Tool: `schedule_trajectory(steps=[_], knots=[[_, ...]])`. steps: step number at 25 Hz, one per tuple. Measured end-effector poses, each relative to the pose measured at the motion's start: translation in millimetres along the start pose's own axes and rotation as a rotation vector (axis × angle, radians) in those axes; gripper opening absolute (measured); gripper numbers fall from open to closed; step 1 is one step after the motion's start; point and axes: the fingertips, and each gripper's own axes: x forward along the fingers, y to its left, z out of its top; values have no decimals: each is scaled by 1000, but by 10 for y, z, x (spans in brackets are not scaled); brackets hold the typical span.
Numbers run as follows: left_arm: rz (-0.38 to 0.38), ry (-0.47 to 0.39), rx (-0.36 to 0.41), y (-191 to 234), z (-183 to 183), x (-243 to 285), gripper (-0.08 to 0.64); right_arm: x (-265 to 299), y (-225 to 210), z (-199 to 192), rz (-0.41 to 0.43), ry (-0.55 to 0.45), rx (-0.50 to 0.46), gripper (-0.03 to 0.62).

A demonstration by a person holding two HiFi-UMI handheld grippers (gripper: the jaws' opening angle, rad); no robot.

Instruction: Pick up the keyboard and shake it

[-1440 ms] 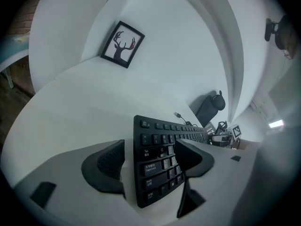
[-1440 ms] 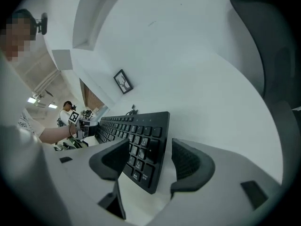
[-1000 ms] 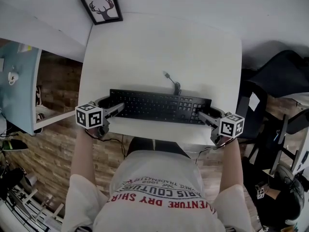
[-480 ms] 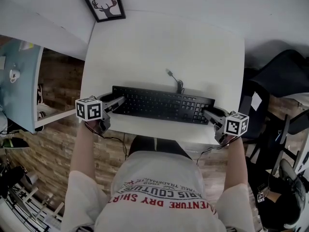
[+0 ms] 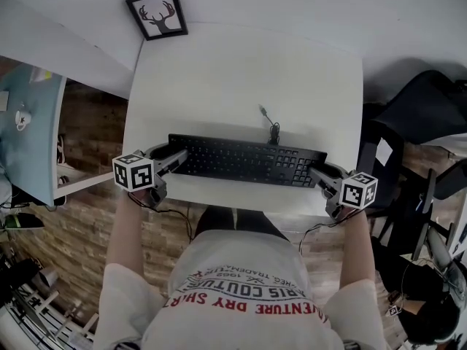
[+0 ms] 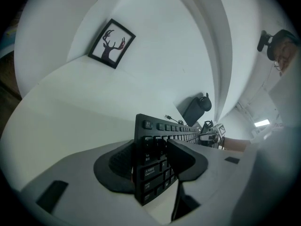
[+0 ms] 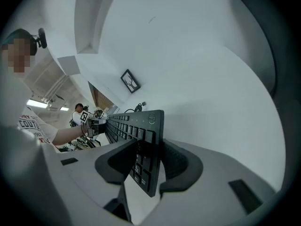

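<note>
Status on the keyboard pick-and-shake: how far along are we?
Done: left tongs and right tongs are at opposite ends of the keyboard. In hand: their jaws have just been closing and now clamp it. Left: it appears to rest on the table, so lifting and shaking remain.

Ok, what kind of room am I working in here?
Likely a home office or small workroom: a keyboard on a white desk, a framed deer picture at its corner, and what looks like an office chair alongside.
</note>
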Motion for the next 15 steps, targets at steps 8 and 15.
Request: schedule_trajectory(steps=[8, 15], knots=[[-23, -137, 121, -398, 605, -278, 222, -415, 410, 619, -27, -167, -166, 173], [-44, -280, 270, -875, 1340, -642, 222, -792, 836, 1304, -37, -293, -320, 173]])
